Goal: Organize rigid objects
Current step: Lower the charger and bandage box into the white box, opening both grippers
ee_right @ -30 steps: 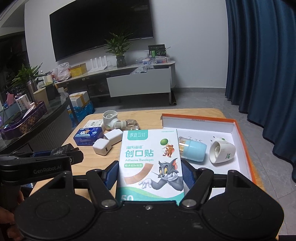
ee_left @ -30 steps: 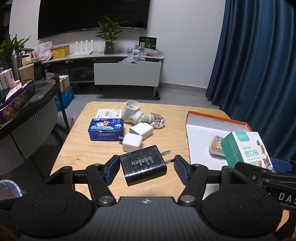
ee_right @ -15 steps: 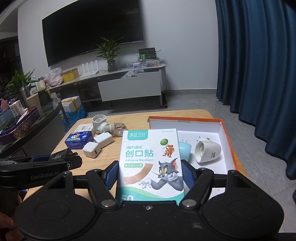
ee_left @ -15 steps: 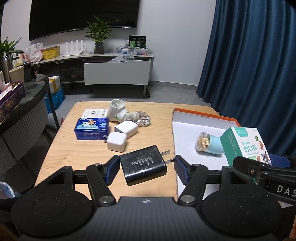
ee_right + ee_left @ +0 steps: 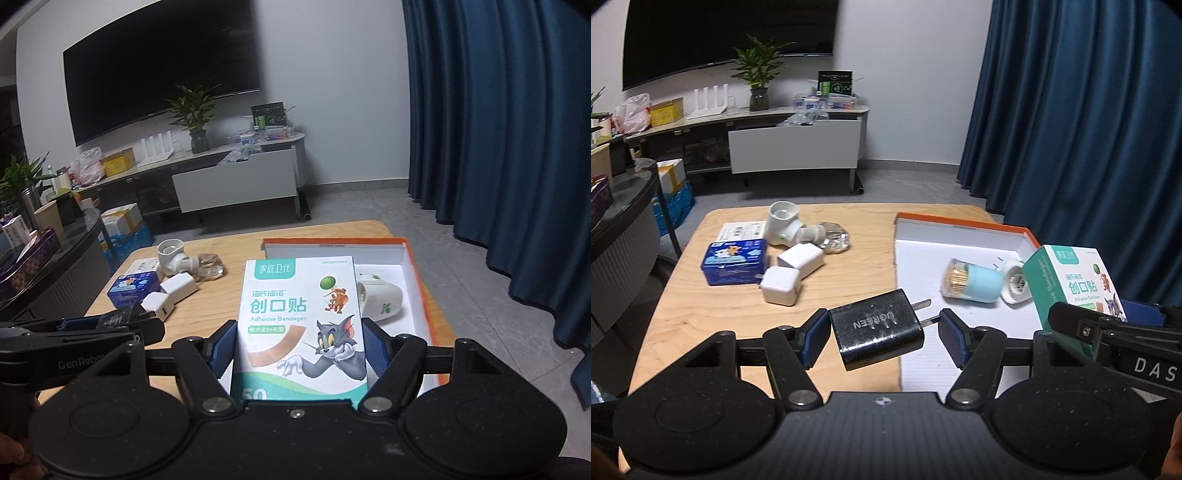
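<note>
Above the wooden table (image 5: 731, 314), the left gripper (image 5: 882, 334) clamps a black charger (image 5: 877, 328); the right gripper (image 5: 299, 350) clamps a bandage box (image 5: 301, 325) over the orange-rimmed tray (image 5: 417, 273).

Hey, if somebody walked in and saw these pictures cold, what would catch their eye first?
Probably the bright bandage box with its cartoon cat, gripped in the right gripper just in front of the camera. Next, the black charger clamped between the left gripper's blue pads, prongs pointing right, over the wooden table. Behind them lies the orange-rimmed white tray, holding a blue toothpick jar on its side.
</note>
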The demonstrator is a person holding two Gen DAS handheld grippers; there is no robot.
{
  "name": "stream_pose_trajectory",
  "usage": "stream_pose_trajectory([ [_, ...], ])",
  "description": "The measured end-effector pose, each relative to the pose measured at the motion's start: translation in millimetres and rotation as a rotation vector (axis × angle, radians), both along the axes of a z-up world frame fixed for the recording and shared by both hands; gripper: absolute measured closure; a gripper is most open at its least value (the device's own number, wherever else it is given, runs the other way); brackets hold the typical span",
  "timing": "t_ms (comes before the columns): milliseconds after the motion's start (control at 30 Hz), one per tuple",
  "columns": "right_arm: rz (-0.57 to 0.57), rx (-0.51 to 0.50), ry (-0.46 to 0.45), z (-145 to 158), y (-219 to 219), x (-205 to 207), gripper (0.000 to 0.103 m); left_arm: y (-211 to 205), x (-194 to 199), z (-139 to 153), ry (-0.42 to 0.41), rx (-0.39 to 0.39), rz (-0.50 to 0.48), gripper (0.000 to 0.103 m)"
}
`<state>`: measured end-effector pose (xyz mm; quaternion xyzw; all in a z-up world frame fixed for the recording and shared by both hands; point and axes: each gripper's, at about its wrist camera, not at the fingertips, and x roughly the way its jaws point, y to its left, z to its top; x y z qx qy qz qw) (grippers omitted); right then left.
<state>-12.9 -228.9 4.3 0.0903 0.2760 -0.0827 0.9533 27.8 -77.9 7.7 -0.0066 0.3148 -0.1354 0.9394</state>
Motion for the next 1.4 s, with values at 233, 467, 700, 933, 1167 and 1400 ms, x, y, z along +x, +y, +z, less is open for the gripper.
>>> stream_pose_trajectory([
  [233, -0.043, -0.003, -0.004, 1, -13, -9, 0.02, -17, 2, 1, 0.003, -0.004, -0.052, 0.038],
  [467, -0.098, 0.001, 0.0, -2, -30, -16, 0.02, -37, 4, -3, 0.012, 0.001, -0.1, 0.038],
  [700, -0.135, 0.005, 0.013, -7, -43, -16, 0.019, -53, 8, -7, 0.018, 0.01, -0.133, 0.038],
  [933, -0.143, 0.012, 0.03, -14, -50, -9, 0.019, -61, 16, -11, 0.027, 0.018, -0.142, 0.038],
  [1167, -0.142, 0.005, 0.04, -17, -52, 1, 0.019, -66, 22, -16, 0.043, 0.028, -0.143, 0.038],
  [1400, -0.141, -0.001, 0.058, -24, -56, 11, 0.019, -70, 27, -21, 0.06, 0.032, -0.145, 0.038],
])
